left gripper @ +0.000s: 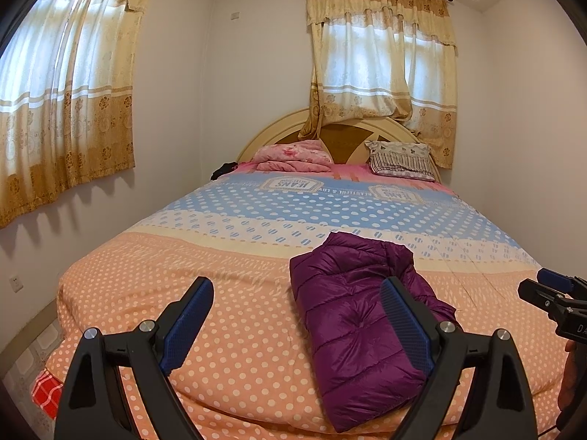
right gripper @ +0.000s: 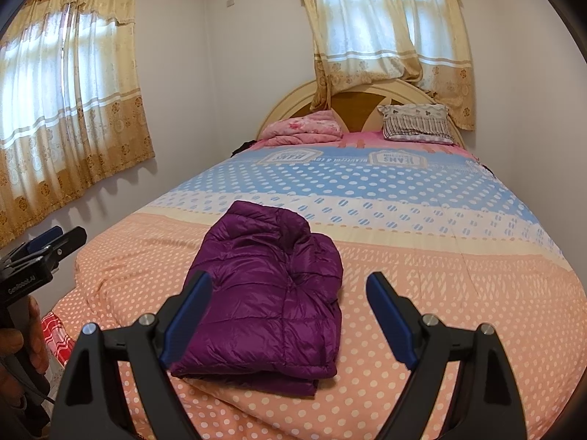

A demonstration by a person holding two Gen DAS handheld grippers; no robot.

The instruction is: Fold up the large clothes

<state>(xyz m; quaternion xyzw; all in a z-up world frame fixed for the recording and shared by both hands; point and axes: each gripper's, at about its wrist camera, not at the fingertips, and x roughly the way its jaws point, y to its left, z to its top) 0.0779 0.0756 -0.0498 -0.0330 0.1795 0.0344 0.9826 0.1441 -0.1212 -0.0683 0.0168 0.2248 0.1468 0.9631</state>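
A purple puffer jacket (left gripper: 352, 315) lies folded into a compact bundle near the foot of the bed; it also shows in the right wrist view (right gripper: 264, 293). My left gripper (left gripper: 297, 315) is open and empty, held above the bed's foot, with the jacket behind its right finger. My right gripper (right gripper: 290, 311) is open and empty, held above the jacket's near end. The right gripper also shows at the right edge of the left wrist view (left gripper: 550, 293), and the left gripper at the left edge of the right wrist view (right gripper: 47, 245).
The bed's dotted orange, white and blue cover (left gripper: 220, 242) spreads wide around the jacket. A pink folded blanket (left gripper: 293, 157) and a patterned pillow (left gripper: 401, 161) lie at the headboard. Curtained windows (left gripper: 66, 91) are on the left and back walls. A red checked cloth (left gripper: 46, 392) hangs at the bed's left corner.
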